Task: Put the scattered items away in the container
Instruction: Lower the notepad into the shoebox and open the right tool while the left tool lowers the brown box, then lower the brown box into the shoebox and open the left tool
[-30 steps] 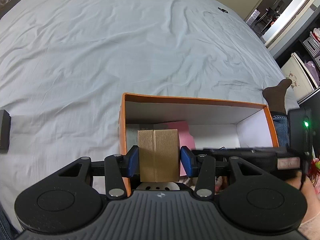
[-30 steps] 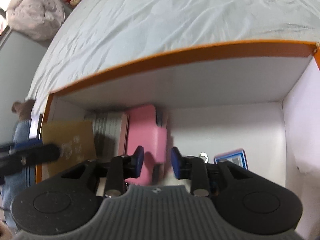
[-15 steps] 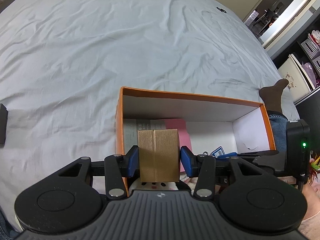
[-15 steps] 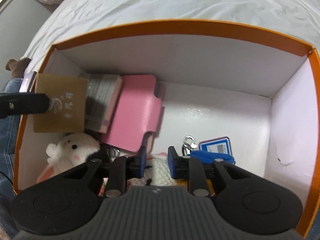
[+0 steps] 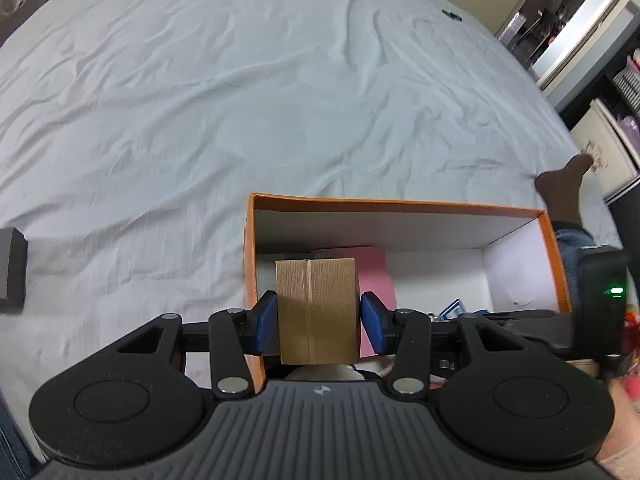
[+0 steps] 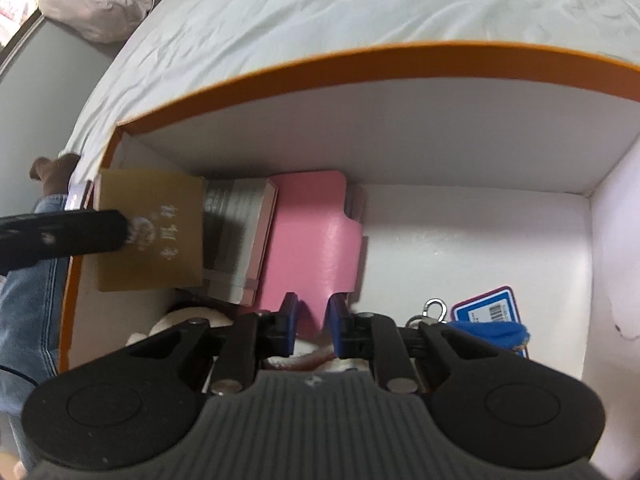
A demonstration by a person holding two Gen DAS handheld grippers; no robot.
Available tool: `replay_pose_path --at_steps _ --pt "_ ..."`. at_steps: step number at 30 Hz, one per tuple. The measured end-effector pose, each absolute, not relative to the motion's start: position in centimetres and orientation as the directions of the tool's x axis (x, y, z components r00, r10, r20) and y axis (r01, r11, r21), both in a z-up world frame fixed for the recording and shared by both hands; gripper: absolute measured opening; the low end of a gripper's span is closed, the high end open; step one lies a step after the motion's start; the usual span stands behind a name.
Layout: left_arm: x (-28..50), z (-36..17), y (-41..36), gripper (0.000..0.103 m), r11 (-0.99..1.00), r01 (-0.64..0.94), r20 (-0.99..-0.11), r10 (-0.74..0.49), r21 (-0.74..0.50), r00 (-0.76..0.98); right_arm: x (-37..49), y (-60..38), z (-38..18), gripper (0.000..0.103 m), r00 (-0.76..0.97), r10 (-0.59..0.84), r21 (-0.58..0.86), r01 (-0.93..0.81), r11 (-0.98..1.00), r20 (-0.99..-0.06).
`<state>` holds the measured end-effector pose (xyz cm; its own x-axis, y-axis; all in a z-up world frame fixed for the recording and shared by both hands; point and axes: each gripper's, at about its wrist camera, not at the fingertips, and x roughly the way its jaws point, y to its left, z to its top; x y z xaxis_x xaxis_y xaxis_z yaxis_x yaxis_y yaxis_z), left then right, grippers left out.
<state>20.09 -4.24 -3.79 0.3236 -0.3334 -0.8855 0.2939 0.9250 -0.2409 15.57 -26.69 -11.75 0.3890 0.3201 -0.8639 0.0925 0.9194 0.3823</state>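
Observation:
My left gripper [image 5: 318, 322] is shut on a small brown cardboard box [image 5: 316, 308] and holds it over the left end of the orange box [image 5: 396, 202]. The brown box also shows in the right wrist view [image 6: 150, 232], above the orange box's [image 6: 360, 66] left end. My right gripper [image 6: 311, 326] is inside the orange box, with its jaws narrowly apart and nothing between them, over a pink case [image 6: 316, 240]. A grey book [image 6: 240, 240], a white plush toy [image 6: 188, 320] and a blue tag with a key ring [image 6: 486, 308] lie in the box.
The orange box rests on a wrinkled white bed sheet [image 5: 240, 100]. A dark flat object [image 5: 12, 268] lies on the sheet at the far left. A person's leg in jeans and a brown sock [image 5: 564, 188] lies beside the box's right end.
My right gripper has dipped lower into the orange box, nearer the pink case, and its jaws stay narrowly apart. My left gripper still holds the brown box over the left end.

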Motion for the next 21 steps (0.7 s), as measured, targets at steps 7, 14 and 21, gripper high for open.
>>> replay_pose_path --at_steps 7,14,21 --pt "20.6 -4.3 -6.5 0.052 0.937 0.319 -0.907 -0.253 -0.143 0.336 14.8 -25.7 -10.2 0.022 0.465 0.336 0.4 0.042 0.916 -0.819" --pt "21.4 -4.8 -6.4 0.052 0.939 0.289 -0.907 -0.279 -0.188 0.315 14.7 -24.5 -9.4 0.022 0.479 0.389 0.421 -0.044 0.906 -0.787" --pt "20.9 -2.5 -5.1 0.054 0.93 0.307 -0.88 -0.309 -0.201 0.36 15.3 -23.3 -9.0 0.022 0.512 0.395 0.405 -0.097 0.909 -0.763"
